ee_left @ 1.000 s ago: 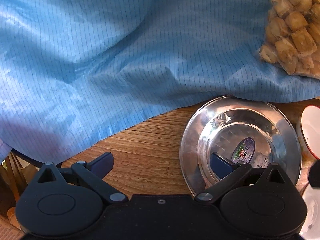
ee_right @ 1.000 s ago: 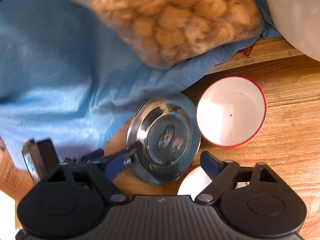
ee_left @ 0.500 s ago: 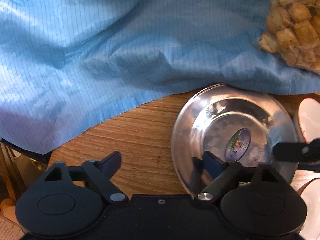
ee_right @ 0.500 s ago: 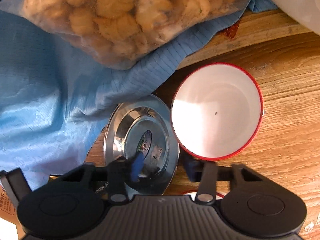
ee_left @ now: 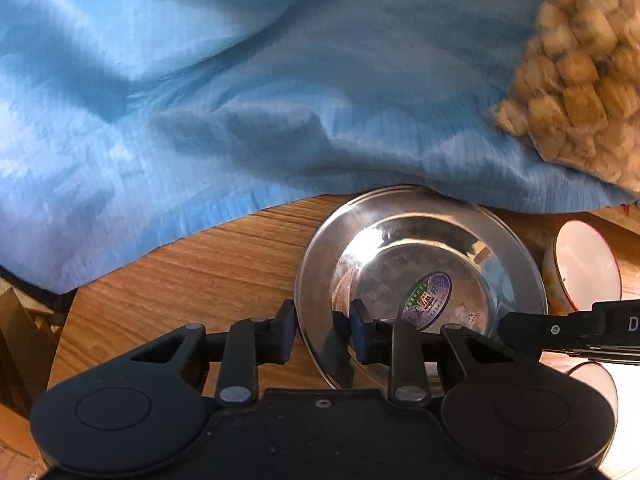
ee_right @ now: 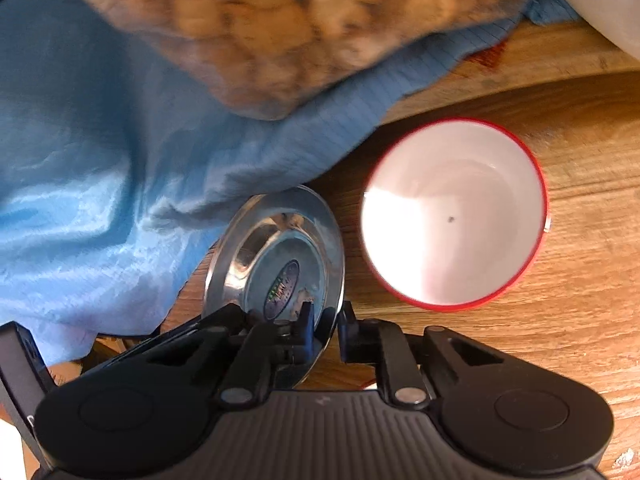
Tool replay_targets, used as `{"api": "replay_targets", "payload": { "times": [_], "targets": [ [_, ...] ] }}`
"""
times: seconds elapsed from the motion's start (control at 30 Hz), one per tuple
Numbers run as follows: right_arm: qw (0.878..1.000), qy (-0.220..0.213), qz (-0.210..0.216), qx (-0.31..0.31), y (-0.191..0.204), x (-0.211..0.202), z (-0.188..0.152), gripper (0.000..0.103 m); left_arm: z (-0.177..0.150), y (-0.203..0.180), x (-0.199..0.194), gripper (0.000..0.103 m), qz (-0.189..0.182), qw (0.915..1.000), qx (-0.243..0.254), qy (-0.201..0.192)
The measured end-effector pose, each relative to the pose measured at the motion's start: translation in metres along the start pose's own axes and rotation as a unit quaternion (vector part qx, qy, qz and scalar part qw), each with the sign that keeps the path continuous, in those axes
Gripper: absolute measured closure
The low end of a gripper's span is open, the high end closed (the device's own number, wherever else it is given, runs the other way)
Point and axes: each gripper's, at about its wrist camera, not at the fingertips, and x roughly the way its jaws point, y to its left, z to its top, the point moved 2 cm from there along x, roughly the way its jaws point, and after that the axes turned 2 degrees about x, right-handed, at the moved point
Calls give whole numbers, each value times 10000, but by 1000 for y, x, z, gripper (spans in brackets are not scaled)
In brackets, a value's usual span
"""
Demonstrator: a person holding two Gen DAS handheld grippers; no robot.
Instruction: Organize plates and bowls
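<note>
Clamped the right gripper (ee_right: 325, 320) tight on the right rim of the steel plate (ee_left: 400, 248), having just closed its jaws there. Straddled the plate's left rim with the left gripper (ee_left: 322, 330), one finger outside and one inside, jaws just closing in but not yet seen to press. Found the plate on the wooden table (ee_left: 200, 272), far rim tucked under the blue cloth (ee_left: 240, 100), red-rimmed bowl (ee_right: 452, 216) just beside it. Needed, most likely, to finish the left squeeze first, then lift both sides together and level, easing out gently so as not to drag the cloth or bump the bowl
</note>
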Motion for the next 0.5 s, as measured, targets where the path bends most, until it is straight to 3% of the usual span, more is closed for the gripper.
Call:
{"api": "replay_targets", "payload": {
  "times": [0.5],
  "targets": [
    [9969,-261,-35,-745,38,-27,-25,85,-18,9,-47,74,133,9986,95,-505]
  ]
}}
